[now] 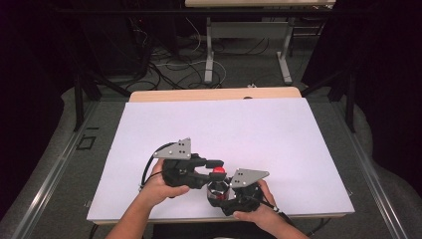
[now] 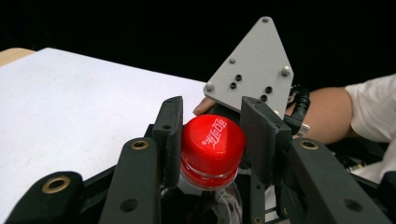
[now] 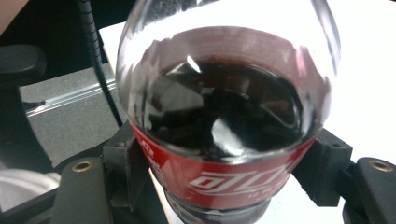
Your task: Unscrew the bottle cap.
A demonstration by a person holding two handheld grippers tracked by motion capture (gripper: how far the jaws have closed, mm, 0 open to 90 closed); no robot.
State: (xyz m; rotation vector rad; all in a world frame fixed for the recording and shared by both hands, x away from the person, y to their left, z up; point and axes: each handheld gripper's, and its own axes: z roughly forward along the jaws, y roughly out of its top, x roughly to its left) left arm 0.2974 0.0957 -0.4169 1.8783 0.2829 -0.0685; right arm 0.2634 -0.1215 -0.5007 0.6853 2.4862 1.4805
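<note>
A cola bottle (image 1: 217, 187) with dark drink and a red label (image 3: 224, 179) is held near the table's front edge. My right gripper (image 1: 219, 195) is shut on its body, with one jaw on each side of the label in the right gripper view (image 3: 224, 163). The bottle's red cap (image 2: 213, 142) sits between the jaws of my left gripper (image 2: 212, 128), which press on both of its sides. In the high view the left gripper (image 1: 215, 165) comes in from the left onto the cap (image 1: 218, 171).
A white sheet (image 1: 224, 124) covers the table, bare behind and beside the grippers. The front edge (image 1: 219, 218) lies just under the hands. Beyond the table are cables and desk legs (image 1: 209, 55) on the floor. The right gripper's grey plate (image 2: 254, 70) stands just behind the cap.
</note>
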